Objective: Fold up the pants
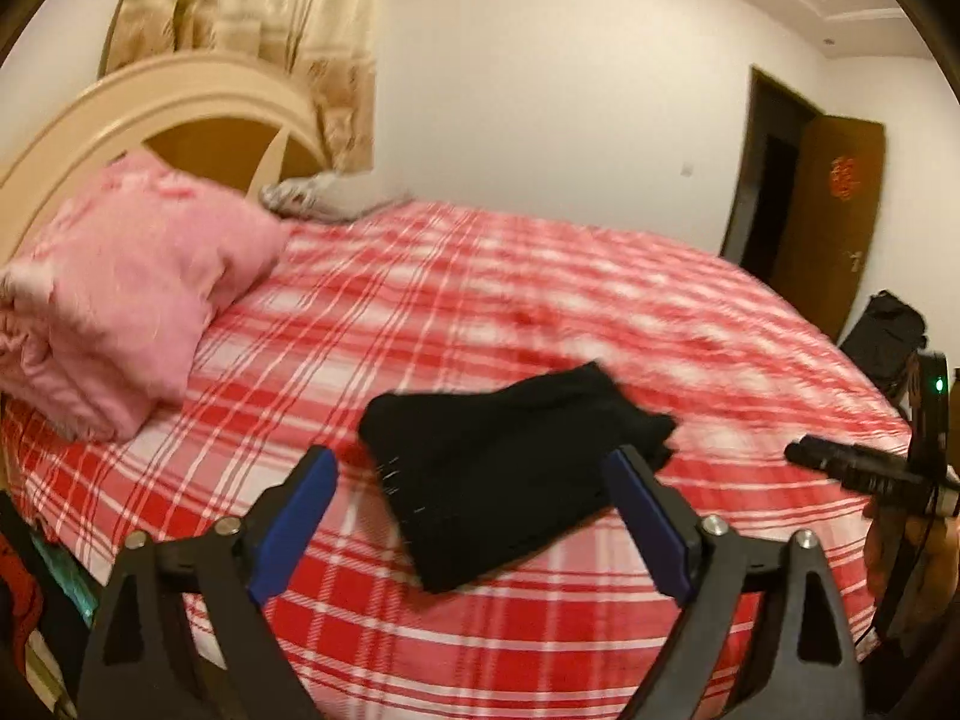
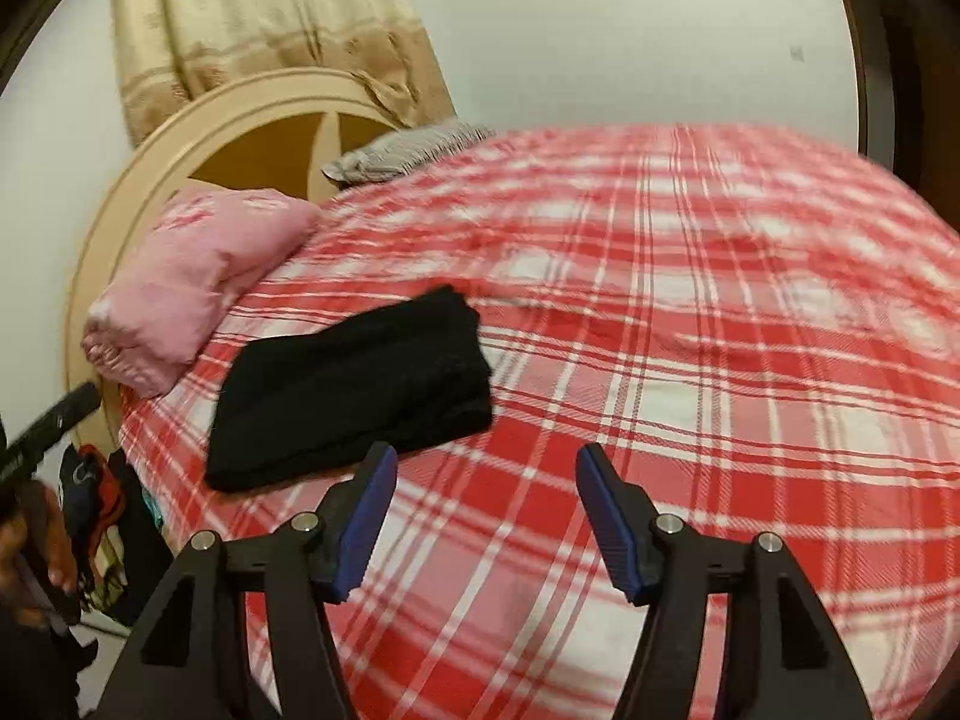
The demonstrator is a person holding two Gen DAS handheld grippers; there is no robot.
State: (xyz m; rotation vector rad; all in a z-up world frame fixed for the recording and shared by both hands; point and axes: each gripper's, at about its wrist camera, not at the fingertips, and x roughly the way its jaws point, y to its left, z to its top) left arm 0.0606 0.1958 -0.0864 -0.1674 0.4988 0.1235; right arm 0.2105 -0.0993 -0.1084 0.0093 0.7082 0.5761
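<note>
1. The black pants (image 1: pixel 510 468) lie folded into a compact stack on the bed (image 1: pixel 540 276), near its front edge.
2. Left gripper (image 1: pixel 471 474) and right gripper (image 2: pixel 486 480) both gape empty above, probably released because folding looks finished.

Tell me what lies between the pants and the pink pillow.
Nothing: in the right wrist view only bare plaid sheet separates the folded black pants from the pink pillow. The left wrist view shows the same gap.

The left hand-held gripper (image 1: pixel 474 468) is held with jaws spread wide, nothing gripped; the right hand-held gripper (image 2: pixel 486 468) is likewise held open and empty
</note>
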